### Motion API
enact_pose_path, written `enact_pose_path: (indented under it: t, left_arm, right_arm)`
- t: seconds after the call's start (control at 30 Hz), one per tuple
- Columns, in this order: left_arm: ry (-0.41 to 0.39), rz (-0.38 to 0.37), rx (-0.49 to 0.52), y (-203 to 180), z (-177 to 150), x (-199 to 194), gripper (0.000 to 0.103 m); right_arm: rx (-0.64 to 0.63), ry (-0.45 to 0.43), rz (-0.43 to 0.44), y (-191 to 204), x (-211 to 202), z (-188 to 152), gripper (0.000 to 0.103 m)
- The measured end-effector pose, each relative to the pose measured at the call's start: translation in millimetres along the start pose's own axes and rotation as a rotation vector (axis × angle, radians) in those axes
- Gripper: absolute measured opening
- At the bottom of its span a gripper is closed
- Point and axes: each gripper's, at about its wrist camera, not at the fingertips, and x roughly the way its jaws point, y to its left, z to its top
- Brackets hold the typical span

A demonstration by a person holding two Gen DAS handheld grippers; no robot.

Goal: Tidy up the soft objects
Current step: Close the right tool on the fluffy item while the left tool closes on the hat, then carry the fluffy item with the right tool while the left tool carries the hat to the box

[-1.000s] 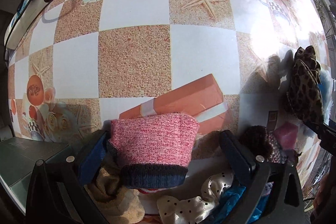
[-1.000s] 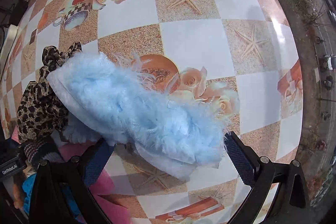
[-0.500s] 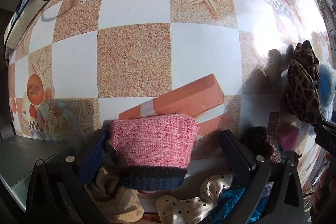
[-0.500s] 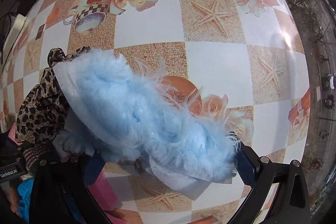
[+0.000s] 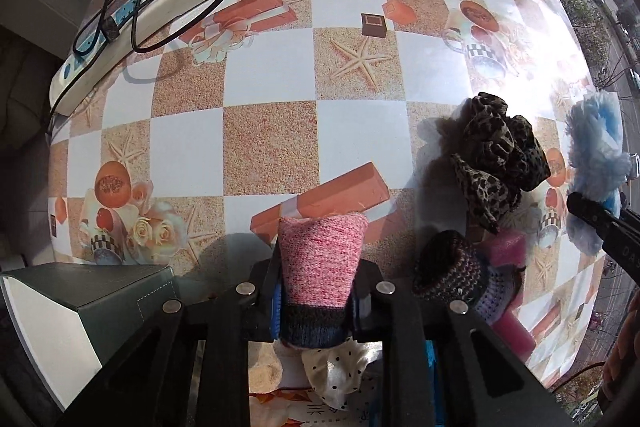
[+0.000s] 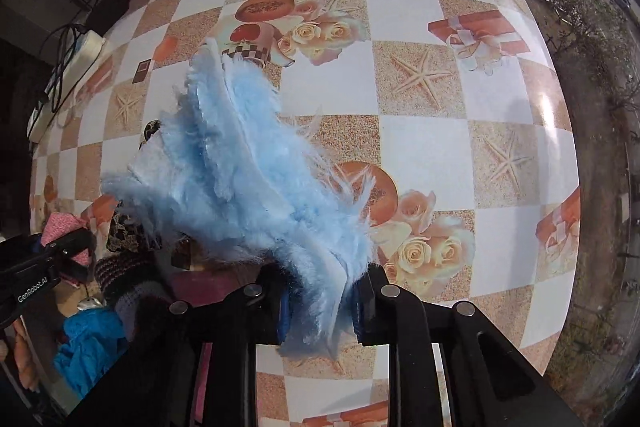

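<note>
My left gripper (image 5: 318, 301) is shut on a pink knit sock with a dark cuff (image 5: 320, 267) and holds it above the table. My right gripper (image 6: 320, 301) is shut on a fluffy light-blue piece (image 6: 248, 183), lifted off the table; it also shows at the right edge of the left wrist view (image 5: 596, 163). A leopard-print cloth (image 5: 500, 163), a dark striped knit piece (image 5: 452, 271), a pink soft item (image 5: 508, 251) and a white dotted cloth (image 5: 336, 375) lie in a pile near the front edge.
A white power strip with black cables (image 5: 140, 15) lies at the table's far left. A dark green box (image 5: 80, 315) stands at the front left. A blue cloth (image 6: 88, 347) lies low left in the right wrist view. The checkered tablecloth (image 5: 272, 151) covers the table.
Both grippers have closed on their items and lifted them. The pink sock is now squeezed narrow between the left fingers; the blue fluffy piece has risen off the pile.
</note>
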Motion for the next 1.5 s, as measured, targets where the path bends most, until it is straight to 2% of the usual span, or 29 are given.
enact_pose_path:
  t: [0.17,0.23,0.3,0.37,0.63,0.9,1.2,1.5]
  left_arm:
    - [-0.09,0.002,0.064,-6.7,-8.5,-39.1,0.026]
    - [-0.107,-0.013,0.091,-53.7,-9.8,-75.4,0.026]
    - [-0.126,-0.023,0.123,-73.9,-13.2,-93.2,0.026]
    - [-0.139,-0.036,0.157,-96.4,-19.8,-106.3,0.026]
    - [-0.172,-0.088,0.298,-172.7,-45.5,-136.6,0.026]
    - [-0.192,-0.159,0.49,-253.4,-96.2,-169.4,0.026]
    - [-0.127,-0.182,0.676,-302.9,-164.4,-172.0,0.026]
    - [-0.036,-0.219,0.91,-307.3,-226.8,-163.7,0.026]
  right_arm:
    - [0.069,-0.016,0.052,-29.2,-30.8,-1.4,0.024]
    - [0.093,-0.018,0.067,-44.9,-43.6,-11.2,0.024]
    - [0.107,-0.02,0.076,-54.5,-55.1,-25.5,0.024]
    - [0.118,-0.02,0.081,-58.2,-58.7,-26.0,0.024]
    - [0.183,-0.039,0.096,-91.9,-85.8,-58.4,0.024]
    - [0.212,-0.046,0.089,-124.8,-107.2,-96.0,0.024]
    - [0.196,-0.017,0.083,-148.2,-107.9,-135.9,0.024]
    - [0.204,0.021,0.062,-148.1,-103.3,-180.7,0.024]
